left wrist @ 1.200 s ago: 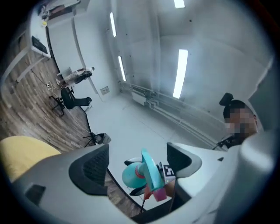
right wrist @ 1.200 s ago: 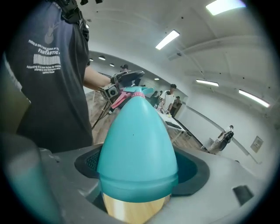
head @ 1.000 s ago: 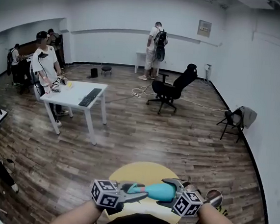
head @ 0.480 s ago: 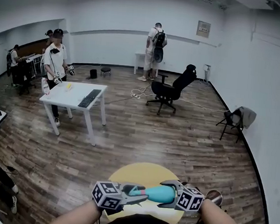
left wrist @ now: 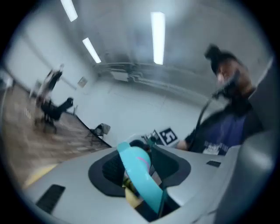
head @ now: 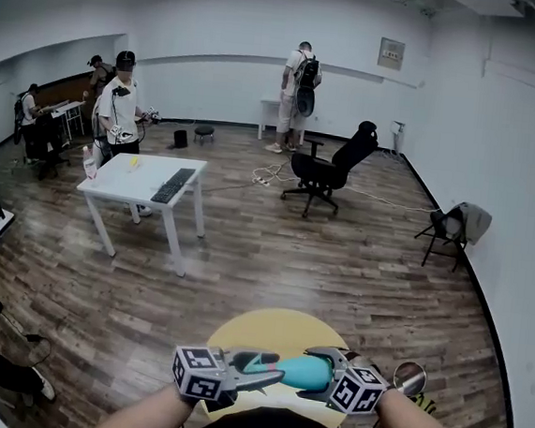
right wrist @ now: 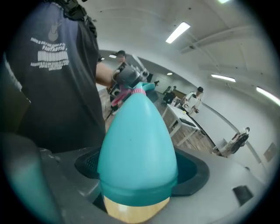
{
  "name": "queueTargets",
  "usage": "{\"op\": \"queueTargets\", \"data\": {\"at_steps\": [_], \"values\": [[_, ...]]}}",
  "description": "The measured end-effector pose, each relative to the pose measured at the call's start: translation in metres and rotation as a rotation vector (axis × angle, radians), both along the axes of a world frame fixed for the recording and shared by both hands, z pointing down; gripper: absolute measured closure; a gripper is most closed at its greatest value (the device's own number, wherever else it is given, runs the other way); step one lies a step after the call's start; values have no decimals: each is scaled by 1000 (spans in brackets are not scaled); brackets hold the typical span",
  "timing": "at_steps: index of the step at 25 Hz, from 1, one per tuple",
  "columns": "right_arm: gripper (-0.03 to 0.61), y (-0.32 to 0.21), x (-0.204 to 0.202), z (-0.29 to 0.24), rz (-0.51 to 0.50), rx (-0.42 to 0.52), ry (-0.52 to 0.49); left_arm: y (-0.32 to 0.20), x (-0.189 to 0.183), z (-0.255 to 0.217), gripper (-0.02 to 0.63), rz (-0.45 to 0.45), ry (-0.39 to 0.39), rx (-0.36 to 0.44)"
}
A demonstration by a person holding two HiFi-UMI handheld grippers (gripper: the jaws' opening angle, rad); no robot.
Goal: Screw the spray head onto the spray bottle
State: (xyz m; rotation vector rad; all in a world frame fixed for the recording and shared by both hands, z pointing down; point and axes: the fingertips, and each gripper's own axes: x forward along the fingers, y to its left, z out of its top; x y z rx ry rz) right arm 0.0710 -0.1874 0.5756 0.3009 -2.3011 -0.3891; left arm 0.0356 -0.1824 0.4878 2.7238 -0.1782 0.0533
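In the head view a teal spray bottle (head: pixel 307 370) lies level between my two grippers, low over a round yellow table (head: pixel 270 331). My right gripper (head: pixel 330 371) is shut on the bottle's wide body; in the right gripper view the bottle (right wrist: pixel 138 144) fills the space between the jaws, its neck pointing away. My left gripper (head: pixel 263 375) is shut on the spray head (head: pixel 251 360) at the bottle's neck. The left gripper view shows the head's teal trigger (left wrist: pixel 139 171) and a yellowish part clamped between the jaws. The threaded joint itself is hidden.
A white table (head: pixel 137 184) with a keyboard stands at the left, with a person beside it. A black office chair (head: pixel 328 167) is in mid-room and a folding chair (head: pixel 449 231) is by the right wall. Other people stand at the back and far left.
Both grippers and the bottle have stayed almost in place. The person at the white table has straightened up and moved behind it.
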Motion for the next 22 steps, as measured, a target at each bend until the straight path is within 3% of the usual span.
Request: {"op": "queueTargets", "data": {"at_steps": [1,3,11,14,19,22], "values": [[133,2,0,5,-25,2,35,6,5,10,429,7,-102,102],[133,7,2,12,-60,-29,50,10,8,20,436,24,-201,174],[135,10,9,17,-89,-62,84,16,15,29,413,53,-311,301],[135,9,6,16,-83,-70,60,12,10,29,406,19,-256,257],[135,11,2,5,-69,-86,-5,6,4,11,422,-15,-45,42],[135,11,-3,4,-58,-80,-27,4,-2,14,412,-16,-21,-31]]}}
